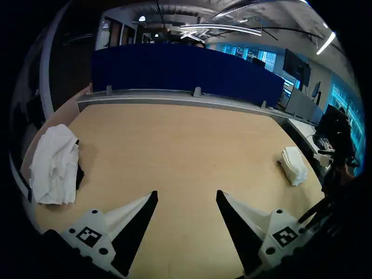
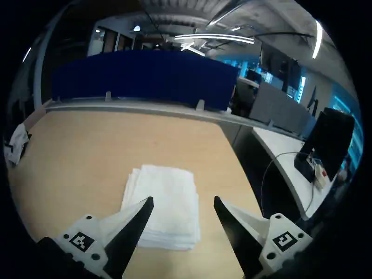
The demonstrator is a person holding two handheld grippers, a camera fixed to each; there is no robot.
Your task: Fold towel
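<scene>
A neat stack of folded white towels (image 2: 162, 204) lies on the wooden table (image 2: 93, 149) just ahead of my right gripper (image 2: 183, 199), which is open with nothing between its fingers. The same stack (image 1: 294, 165) sits near the table's right edge in the left gripper view. A heap of unfolded white towels (image 1: 55, 165) lies on a dark object at the far left of the table (image 1: 181, 144); a bit of that heap (image 2: 15, 139) peeks in at the left of the right gripper view. My left gripper (image 1: 187, 193) is open over bare wood.
A blue partition (image 1: 186, 69) on a grey rail bounds the table's far edge. To the right stand a white desk (image 2: 288, 153), a dark monitor (image 2: 332, 135) and cables. Bare wood stretches between the two towel groups.
</scene>
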